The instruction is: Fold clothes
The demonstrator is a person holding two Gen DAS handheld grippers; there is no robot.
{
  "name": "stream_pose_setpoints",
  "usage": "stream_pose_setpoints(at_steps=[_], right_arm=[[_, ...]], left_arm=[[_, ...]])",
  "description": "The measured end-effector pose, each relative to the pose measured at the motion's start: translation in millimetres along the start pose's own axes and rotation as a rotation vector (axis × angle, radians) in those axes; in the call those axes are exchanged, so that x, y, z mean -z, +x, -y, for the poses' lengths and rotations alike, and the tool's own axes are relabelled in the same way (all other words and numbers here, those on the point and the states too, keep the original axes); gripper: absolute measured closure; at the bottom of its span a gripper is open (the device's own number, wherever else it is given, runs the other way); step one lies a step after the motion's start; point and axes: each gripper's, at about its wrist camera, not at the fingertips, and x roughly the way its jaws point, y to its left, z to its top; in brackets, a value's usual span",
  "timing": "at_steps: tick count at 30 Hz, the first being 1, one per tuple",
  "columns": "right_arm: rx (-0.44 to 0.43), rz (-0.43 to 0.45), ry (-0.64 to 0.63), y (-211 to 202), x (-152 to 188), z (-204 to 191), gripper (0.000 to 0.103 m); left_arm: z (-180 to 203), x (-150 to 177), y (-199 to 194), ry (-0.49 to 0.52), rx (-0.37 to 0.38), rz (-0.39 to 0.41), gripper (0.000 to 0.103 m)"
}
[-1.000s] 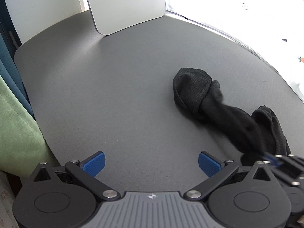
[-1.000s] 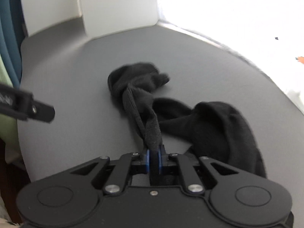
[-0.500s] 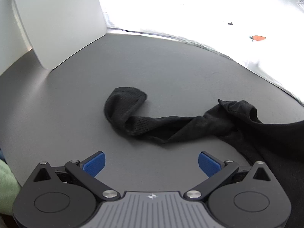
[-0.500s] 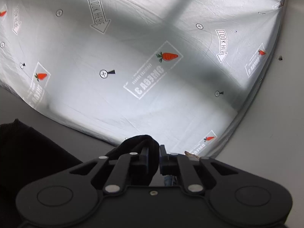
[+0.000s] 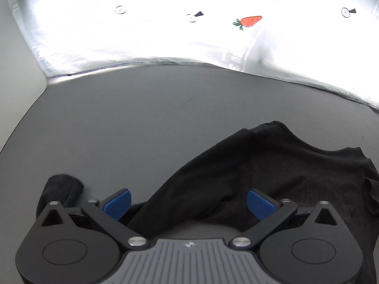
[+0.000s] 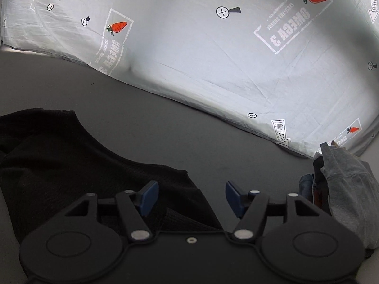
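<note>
Right gripper (image 6: 189, 197) now wide apart, black garment (image 6: 71, 165) released; left gripper (image 5: 188, 203) still agape

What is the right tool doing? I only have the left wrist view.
Observer: The right tool is open and grips nothing.
Operator: Where's the cloth relative to it?
Observer: The black garment lies flat on the table, below the tool and off to its left.
Operator: Anything on its right?
Observer: A pile of grey and blue clothes sits at the far right, apart from the garment.
</note>
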Motion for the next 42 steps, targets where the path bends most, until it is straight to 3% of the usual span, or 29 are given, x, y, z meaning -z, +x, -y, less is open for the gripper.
stream_pose_setpoints(at_steps=[5, 8, 11, 16, 18, 20, 21, 22, 23, 24, 26, 29, 32, 38, 42], right_arm=[[-0.11, -0.122, 0.153, 86.6, 1.1, 38.2, 0.041], [-0.209, -0.193, 0.248, 126.6, 10.0, 54.3, 0.043], [-0.296, -0.238, 0.3, 147.8, 17.1, 59.0, 0.041], [-0.294, -0.229, 0.243, 156.7, 22.7, 50.3, 0.028], [-0.295, -0.216, 0.216, 156.3, 23.7, 45.7, 0.028], [-0.275, -0.201, 0.183, 155.3, 24.4, 39.4, 0.028], [-0.269, -0.192, 0.175, 153.6, 24.1, 37.1, 0.033], [-0.26, -0.174, 0.169, 150.3, 24.2, 34.5, 0.054], [-0.247, -0.155, 0.164, 145.6, 24.0, 31.3, 0.066], [-0.214, -0.145, 0.139, 140.8, 24.2, 26.0, 0.085], [-0.134, -0.106, 0.073, 127.8, 25.6, 13.7, 0.09], [-0.028, -0.005, 0.011, 86.1, 26.2, 0.4, 0.092], [0.08, 0.114, -0.01, 31.0, 23.6, 1.6, 0.092], [0.292, 0.502, 0.016, -124.0, -4.6, 30.3, 0.092], [0.374, 0.738, 0.088, -213.6, -24.4, 46.3, 0.092]], left_arm=[[24.6, -46.4, 60.3, 0.121, 0.102, -0.015, 0.002], [32.4, -53.0, 79.4, 0.16, 0.158, -0.043, 0.006], [39.5, -56.6, 94.8, 0.194, 0.211, -0.072, 0.013], [51.3, -62.5, 120.5, 0.251, 0.299, -0.12, 0.016], [56.0, -64.8, 130.8, 0.274, 0.334, -0.14, 0.023], [61.5, -64.6, 140.2, 0.294, 0.337, -0.148, 0.054], [64.1, -60.4, 140.3, 0.299, 0.301, -0.122, 0.062], [65.3, -57.1, 138.4, 0.293, 0.279, -0.098, 0.073], [66.2, -55.0, 136.9, 0.282, 0.266, -0.086, 0.091], [65.8, -52.6, 133.4, 0.255, 0.252, -0.075, 0.092], [65.3, -47.7, 122.2, 0.213, 0.214, -0.037, 0.094], [68.0, -44.7, 77.8, 0.191, 0.137, 0.087, 0.095], [65.4, -47.7, 6.0, 0.145, 0.116, 0.259, 0.095], [59.8, -50.4, -150.1, 0.062, 0.096, 0.636, 0.095], [61.0, -45.1, -239.8, 0.037, 0.062, 0.885, 0.095]])
